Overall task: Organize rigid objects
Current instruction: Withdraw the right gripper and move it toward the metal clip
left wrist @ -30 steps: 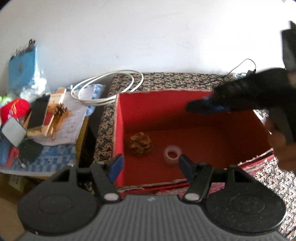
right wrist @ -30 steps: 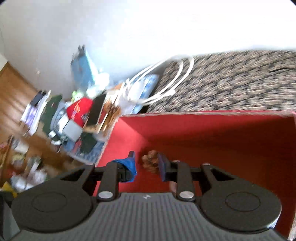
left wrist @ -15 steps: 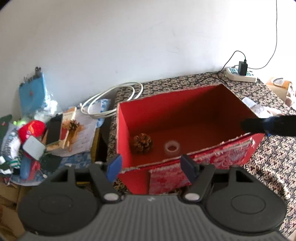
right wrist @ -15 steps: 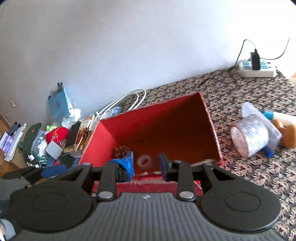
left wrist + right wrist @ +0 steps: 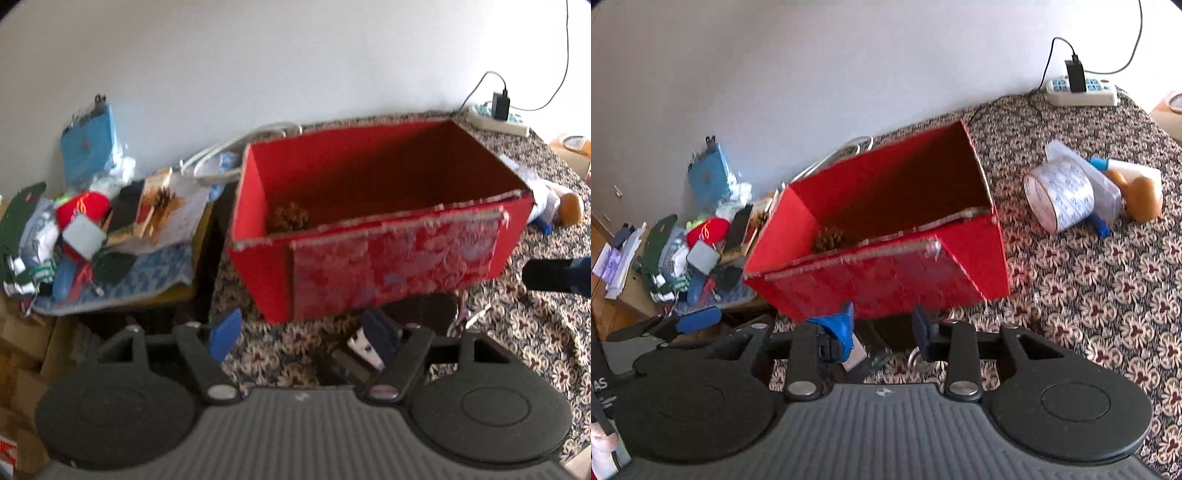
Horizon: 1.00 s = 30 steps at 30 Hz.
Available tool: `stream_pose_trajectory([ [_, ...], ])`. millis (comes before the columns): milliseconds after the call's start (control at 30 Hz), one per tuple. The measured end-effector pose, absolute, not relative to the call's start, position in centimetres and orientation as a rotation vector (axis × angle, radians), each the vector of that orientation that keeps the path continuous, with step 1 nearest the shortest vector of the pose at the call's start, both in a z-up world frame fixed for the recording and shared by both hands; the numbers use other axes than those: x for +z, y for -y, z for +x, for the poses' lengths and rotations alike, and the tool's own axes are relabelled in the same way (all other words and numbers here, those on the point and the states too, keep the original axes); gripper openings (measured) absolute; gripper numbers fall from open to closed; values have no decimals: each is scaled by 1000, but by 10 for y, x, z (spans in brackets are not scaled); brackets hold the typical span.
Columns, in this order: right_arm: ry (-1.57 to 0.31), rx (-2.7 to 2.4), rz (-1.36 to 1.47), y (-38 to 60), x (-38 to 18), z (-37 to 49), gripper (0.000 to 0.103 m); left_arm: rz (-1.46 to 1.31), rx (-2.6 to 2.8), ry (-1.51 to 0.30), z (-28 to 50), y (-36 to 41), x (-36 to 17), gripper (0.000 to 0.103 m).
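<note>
An open red box (image 5: 388, 258) (image 5: 886, 280) stands on the patterned cloth, with a pine cone (image 5: 288, 218) (image 5: 829, 238) in its left corner. My left gripper (image 5: 301, 336) hovers in front of the box over the cloth. Its jaws are opening and nothing is between them. My right gripper (image 5: 882, 328) is also in front of the box, jaws opening with a narrower gap and nothing between them. A fingertip of the right gripper (image 5: 554, 278) shows at the right edge of the left wrist view. A blue pad of the left gripper (image 5: 698, 319) shows at the left of the right wrist view.
Right of the box lie a white patterned roll (image 5: 1060, 195), a clear plastic case (image 5: 1104, 188), a brown wooden piece (image 5: 1143, 199) and a blue-capped tube (image 5: 1126, 170). A power strip (image 5: 1082, 90) sits by the wall. A cluttered side table (image 5: 110, 236) stands to the left. Small dark items (image 5: 417, 314) lie before the box.
Both grippers have drawn back from over the box, so its patterned front wall now shows. The tape roll inside has dropped out of sight. Both jaws stand a little wider.
</note>
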State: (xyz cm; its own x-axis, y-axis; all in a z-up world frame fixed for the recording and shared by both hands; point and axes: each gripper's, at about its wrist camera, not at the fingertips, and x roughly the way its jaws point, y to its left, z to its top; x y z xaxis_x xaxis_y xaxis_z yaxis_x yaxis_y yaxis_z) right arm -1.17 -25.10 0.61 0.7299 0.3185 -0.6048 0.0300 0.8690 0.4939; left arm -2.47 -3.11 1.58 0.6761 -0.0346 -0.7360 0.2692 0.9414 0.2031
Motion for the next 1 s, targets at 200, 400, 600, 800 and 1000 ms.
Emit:
stream_pose_trajectory([
  [200,-762,154,487,246,3,-19,18,285,-192,-850,-33,34,8,78],
  [400,-780,151,422,240,1,-22,18,264,-203,-893,-33,37,4,79],
  [600,-815,165,397,238,-7,-21,18,273,-194,-919,-30,40,-1,79],
  [800,-846,172,397,234,-15,-16,18,269,-165,-954,-24,39,-7,81],
  [1000,-872,190,408,231,-23,-12,18,274,-172,-979,-19,39,-16,82],
])
